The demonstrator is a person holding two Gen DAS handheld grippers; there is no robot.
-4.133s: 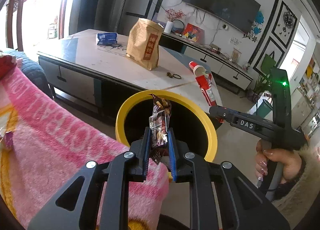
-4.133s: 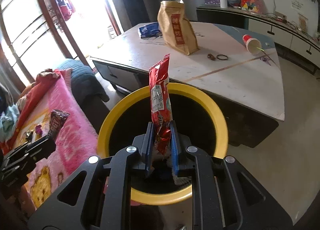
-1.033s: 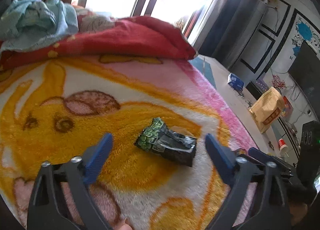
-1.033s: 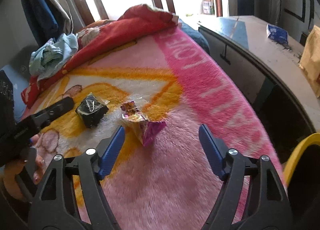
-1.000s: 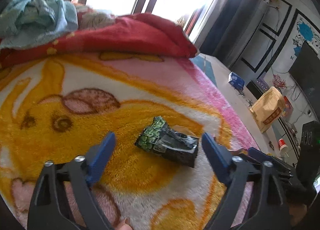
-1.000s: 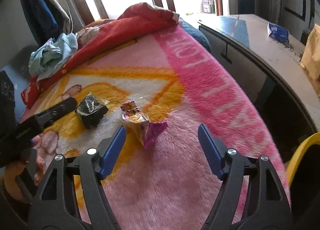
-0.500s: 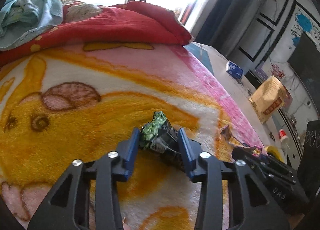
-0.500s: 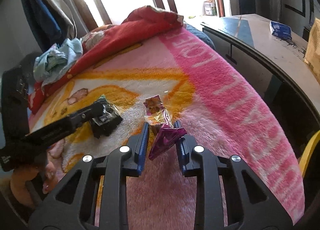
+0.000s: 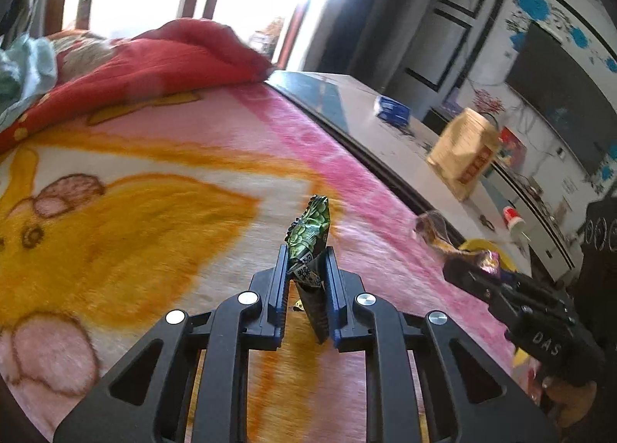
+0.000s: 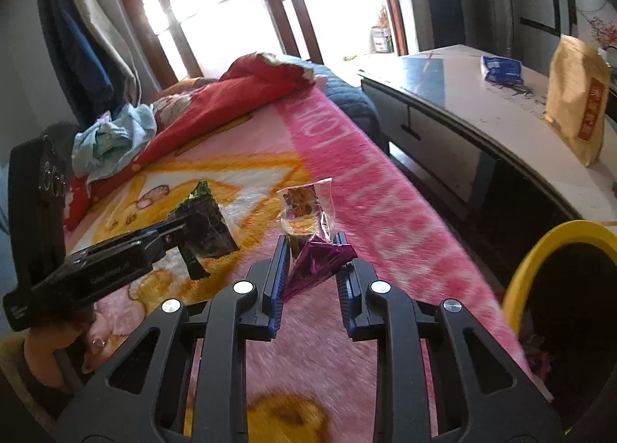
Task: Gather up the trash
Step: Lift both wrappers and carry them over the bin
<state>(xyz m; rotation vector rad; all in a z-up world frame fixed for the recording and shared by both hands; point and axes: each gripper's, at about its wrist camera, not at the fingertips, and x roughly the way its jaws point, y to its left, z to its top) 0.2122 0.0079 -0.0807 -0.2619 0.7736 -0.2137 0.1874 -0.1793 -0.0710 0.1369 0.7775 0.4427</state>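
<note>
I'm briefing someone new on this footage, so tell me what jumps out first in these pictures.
The loud pink and yellow cartoon blanket fills both views. Above it, the left tool is shut on a green and black wrapper standing upright, and the right tool is shut on a purple wrapper with a clear end. At the right edge of the right wrist view, a yellow-rimmed bin stands beside the blanket.

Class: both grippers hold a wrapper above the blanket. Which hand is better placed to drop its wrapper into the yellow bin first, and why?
Probably the right. The right gripper, clamping the purple wrapper, has the yellow bin close beside it; the left gripper with the green wrapper looks farther off.
</note>
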